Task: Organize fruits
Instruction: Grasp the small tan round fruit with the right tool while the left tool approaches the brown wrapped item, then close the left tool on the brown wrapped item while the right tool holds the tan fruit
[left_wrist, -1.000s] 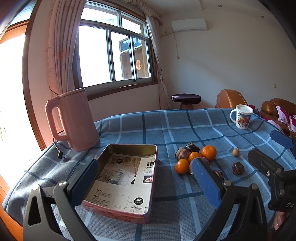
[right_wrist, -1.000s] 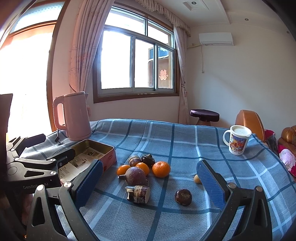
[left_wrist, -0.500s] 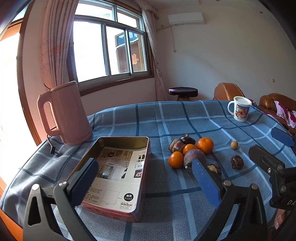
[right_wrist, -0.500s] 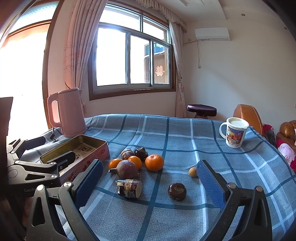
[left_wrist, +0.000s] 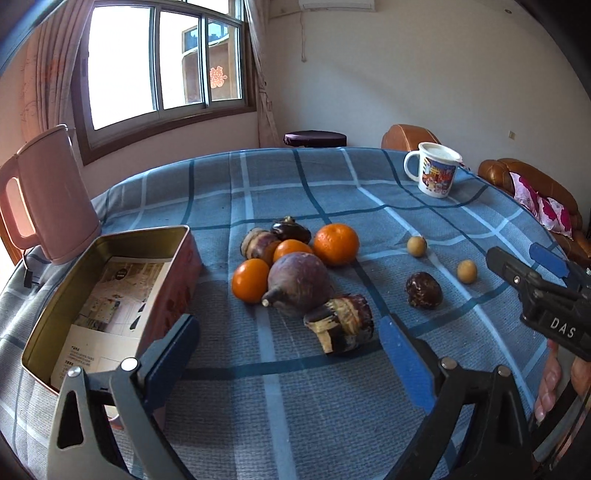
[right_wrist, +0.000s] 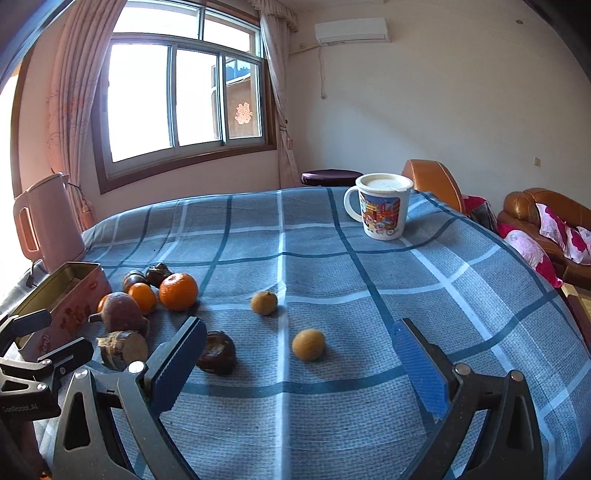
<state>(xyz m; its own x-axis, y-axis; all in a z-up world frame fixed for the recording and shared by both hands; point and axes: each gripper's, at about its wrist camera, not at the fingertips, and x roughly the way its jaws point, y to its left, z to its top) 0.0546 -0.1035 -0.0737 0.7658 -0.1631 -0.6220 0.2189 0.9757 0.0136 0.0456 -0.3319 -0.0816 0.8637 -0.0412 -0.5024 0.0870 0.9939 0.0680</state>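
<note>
On the blue checked cloth lie three oranges (left_wrist: 335, 239), a purple bulb-shaped fruit (left_wrist: 299, 284), a cut brown piece (left_wrist: 340, 328), a dark wrinkled fruit (left_wrist: 423, 290) and two small yellow fruits (left_wrist: 467, 271). An open tin box (left_wrist: 110, 240) lined with paper stands to their left. My left gripper (left_wrist: 288, 332) is low over the cloth and its jaws are closing. Nothing is pressed between them, and the cut piece lies just ahead by the right finger. My right gripper (right_wrist: 299, 332) is open, with one yellow fruit (right_wrist: 308, 344) on the cloth between its fingertips, untouched.
A pink kettle (left_wrist: 48, 199) stands behind the tin at the table's left edge. A lidded picture mug (right_wrist: 382, 206) sits at the far right. Beyond the table are brown leather seats (right_wrist: 535, 206) and a stool (right_wrist: 330, 178). A person's fingers (left_wrist: 546, 391) show at the right edge.
Both grippers have come forward and down toward the fruit, which now looks larger. The right gripper has swung right, over the small yellow fruits, and the left has moved from the tin toward the pile.
</note>
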